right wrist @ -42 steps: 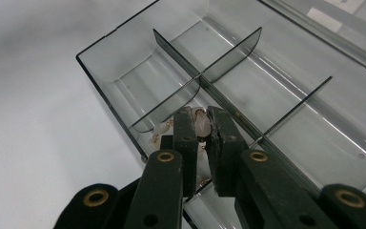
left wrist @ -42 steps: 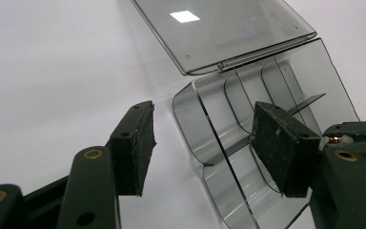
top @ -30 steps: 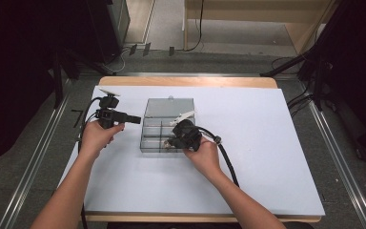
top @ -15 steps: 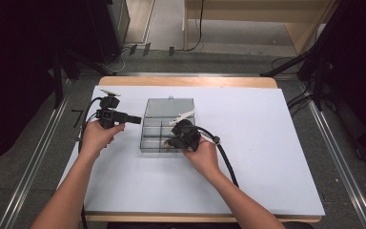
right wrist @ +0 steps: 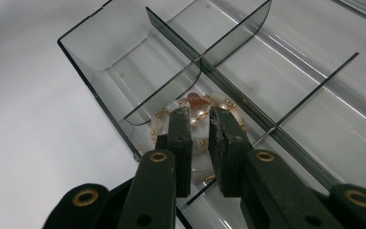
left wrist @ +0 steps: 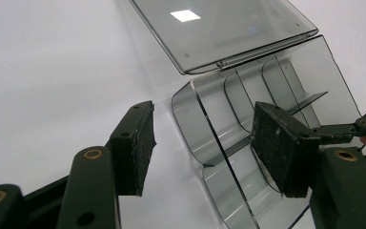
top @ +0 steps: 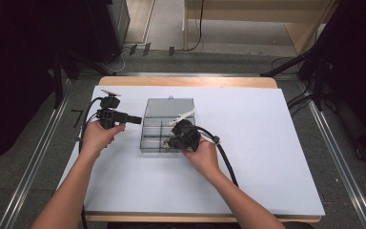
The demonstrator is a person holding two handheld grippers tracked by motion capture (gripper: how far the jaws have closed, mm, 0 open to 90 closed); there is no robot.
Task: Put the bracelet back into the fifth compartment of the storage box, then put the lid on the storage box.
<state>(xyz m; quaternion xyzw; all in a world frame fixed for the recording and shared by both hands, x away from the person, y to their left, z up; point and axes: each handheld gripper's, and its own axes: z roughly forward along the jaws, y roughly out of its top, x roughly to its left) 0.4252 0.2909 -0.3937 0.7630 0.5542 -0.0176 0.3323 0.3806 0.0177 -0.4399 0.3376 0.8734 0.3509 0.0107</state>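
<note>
At the right gripper [right wrist: 199,114]: jaws just been opening, a narrow slit apart now, pads released. Nothing pinched between them as far as the right gripper view tells. Tips pointing down into 1 cell of the clear box [right wrist: 97,95].

Directly beneath and just beyond those tips: the bead bracelet [right wrist: 194,100], lying flat on the cell floor, close against the cross divider. No long axis to speak of, being a closed ring of pale, milky beads with small gold spacers and 1 reddish bead at the far side. Any re-grip to come straight down, any retreat straight up, clear of the thin divider walls.

In the high view, sits in a cell along the near edge of the box, under the right gripper [top: 171,141], by far the nearer of the 2.

At the left gripper [left wrist: 202,119]: jaws spread wide, empty, held just beside the left wall of the box, seemingly ready to steady it.

Further out: hinged lid [left wrist: 219,28] laid open behind the box, and the white table [top: 267,143].
</note>
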